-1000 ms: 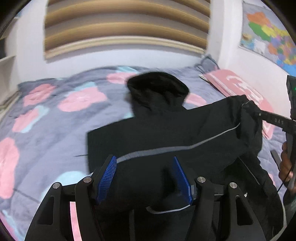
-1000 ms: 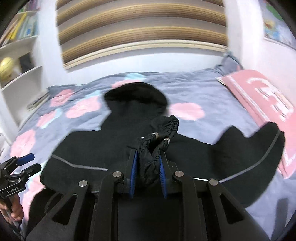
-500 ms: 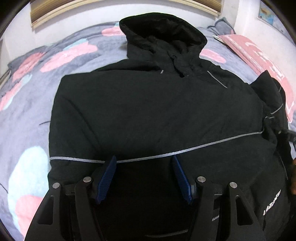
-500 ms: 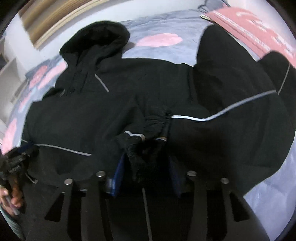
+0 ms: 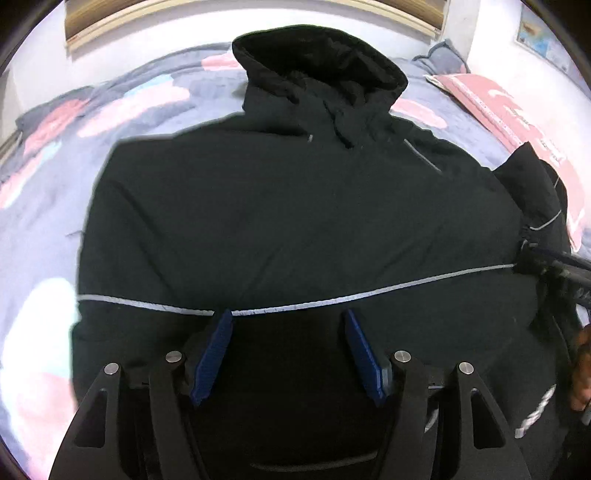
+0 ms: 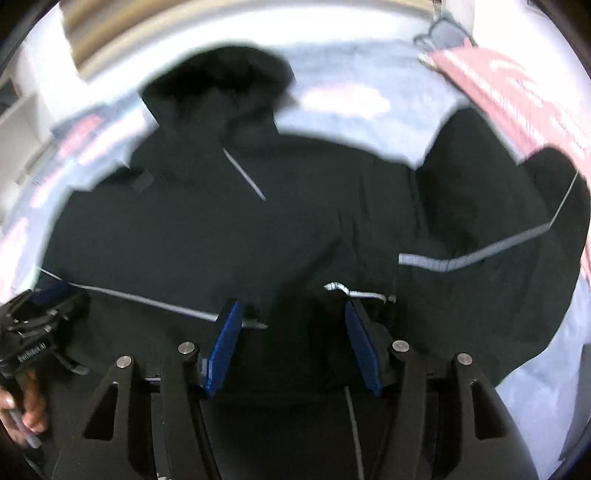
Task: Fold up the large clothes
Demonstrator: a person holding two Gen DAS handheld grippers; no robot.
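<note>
A large black hooded jacket (image 5: 295, 206) with thin grey reflective stripes lies front-up on the bed, hood (image 5: 321, 55) at the far end. Its left sleeve is folded across the body. My left gripper (image 5: 288, 317) is open and empty just above the jacket's lower middle. In the right wrist view the jacket (image 6: 229, 236) fills the frame, and its right sleeve (image 6: 509, 236) is folded over at the right. My right gripper (image 6: 291, 306) is open, with the sleeve cuff (image 6: 354, 291) lying by its right fingertip. The right gripper also shows at the left wrist view's right edge (image 5: 554, 266).
The bed has a grey-purple cover with pink and pale blue flowers (image 5: 40, 229). A pink pillow (image 5: 517, 122) lies at the far right by the white wall. A striped headboard (image 5: 110, 18) runs along the back. My left hand and gripper (image 6: 33, 343) show at the right wrist view's left edge.
My right gripper carried the sleeve cuff across onto the jacket body, then opened and let it go. Both grippers moved lower and closer over the jacket. The left gripper stayed open.
</note>
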